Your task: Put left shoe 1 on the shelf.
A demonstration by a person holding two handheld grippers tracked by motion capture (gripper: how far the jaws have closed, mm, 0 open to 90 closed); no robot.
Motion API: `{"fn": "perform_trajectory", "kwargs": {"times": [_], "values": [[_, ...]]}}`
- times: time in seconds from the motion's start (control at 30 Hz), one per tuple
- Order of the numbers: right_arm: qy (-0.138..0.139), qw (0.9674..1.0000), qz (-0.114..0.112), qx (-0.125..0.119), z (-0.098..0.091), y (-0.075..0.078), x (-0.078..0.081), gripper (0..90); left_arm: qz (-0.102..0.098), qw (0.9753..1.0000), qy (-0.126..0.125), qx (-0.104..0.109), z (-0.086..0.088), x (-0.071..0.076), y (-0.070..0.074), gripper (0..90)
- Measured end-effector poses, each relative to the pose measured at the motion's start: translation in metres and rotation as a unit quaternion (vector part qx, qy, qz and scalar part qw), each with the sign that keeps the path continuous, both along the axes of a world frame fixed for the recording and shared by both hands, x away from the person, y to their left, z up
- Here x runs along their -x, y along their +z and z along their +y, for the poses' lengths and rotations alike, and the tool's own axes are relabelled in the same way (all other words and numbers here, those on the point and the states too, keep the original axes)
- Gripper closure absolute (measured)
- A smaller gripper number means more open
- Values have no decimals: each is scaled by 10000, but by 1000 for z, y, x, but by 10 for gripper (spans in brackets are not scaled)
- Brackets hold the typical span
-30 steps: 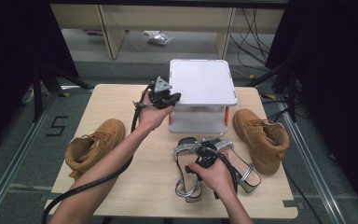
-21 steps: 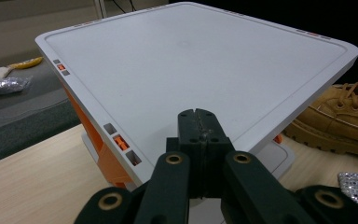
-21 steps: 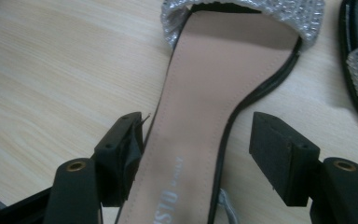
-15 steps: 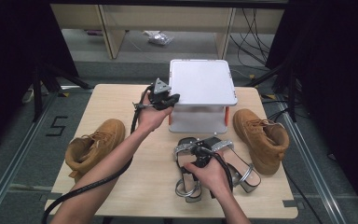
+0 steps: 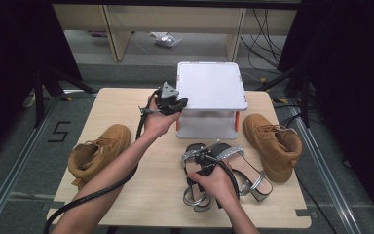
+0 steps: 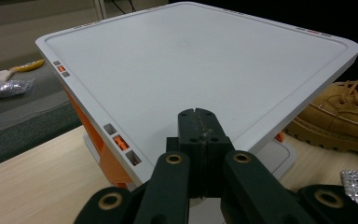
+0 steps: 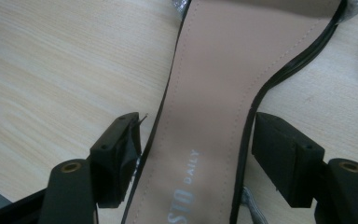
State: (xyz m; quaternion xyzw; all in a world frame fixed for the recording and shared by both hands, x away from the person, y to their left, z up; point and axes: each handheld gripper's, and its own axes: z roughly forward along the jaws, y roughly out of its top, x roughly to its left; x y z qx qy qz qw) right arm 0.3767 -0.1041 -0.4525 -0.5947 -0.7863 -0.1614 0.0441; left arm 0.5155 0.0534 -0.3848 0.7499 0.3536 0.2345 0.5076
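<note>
The left sandal [image 7: 200, 121] lies on the table [image 5: 126, 105] just in front of the white box [image 5: 212, 92]. The right gripper [image 7: 196, 154] straddles its insole, jaws just opened wide, pads off it. The left gripper [image 6: 199, 122], clamped shut on nothing, sits at the box's left edge.

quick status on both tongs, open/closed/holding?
Left tongs: closed, holding nothing, over the white box.
Right tongs: open, have just been opening; sandal sole between the jaws, right one clear of it, not gripped.
</note>
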Motion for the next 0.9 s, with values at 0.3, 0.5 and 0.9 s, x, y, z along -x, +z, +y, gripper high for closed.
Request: {"fn": "perform_trajectory", "kwargs": {"times": [0.3, 0.5, 0.9], "values": [[6, 9997, 222, 107, 4, -4, -8, 332, 19, 10000, 9, 17, 0, 0, 0, 898], [120, 9989, 387, 227, 3, -8, -15, 333, 22, 10000, 1, -4, 0, 0, 0, 898], [245, 9968, 424, 633, 14, -14, -21, 341, 57, 10000, -35, -45, 1, -1, 2, 898]]}}
